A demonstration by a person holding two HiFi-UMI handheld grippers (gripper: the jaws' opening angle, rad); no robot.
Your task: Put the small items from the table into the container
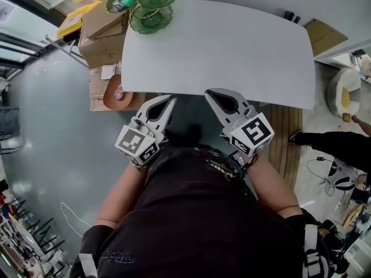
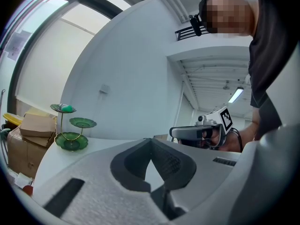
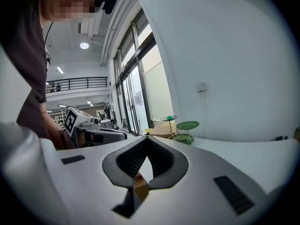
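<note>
Topping the white table (image 1: pixel 232 57) sits a green stand (image 1: pixel 152 7).

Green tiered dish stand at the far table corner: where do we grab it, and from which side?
Probably the thin upright stem under the top dish, not the dishes: their wide wavy rims give a poor hold. The stand sits upright at the table's far left corner, so come in level from the open table side with the left gripper, jaws opened first.
</note>
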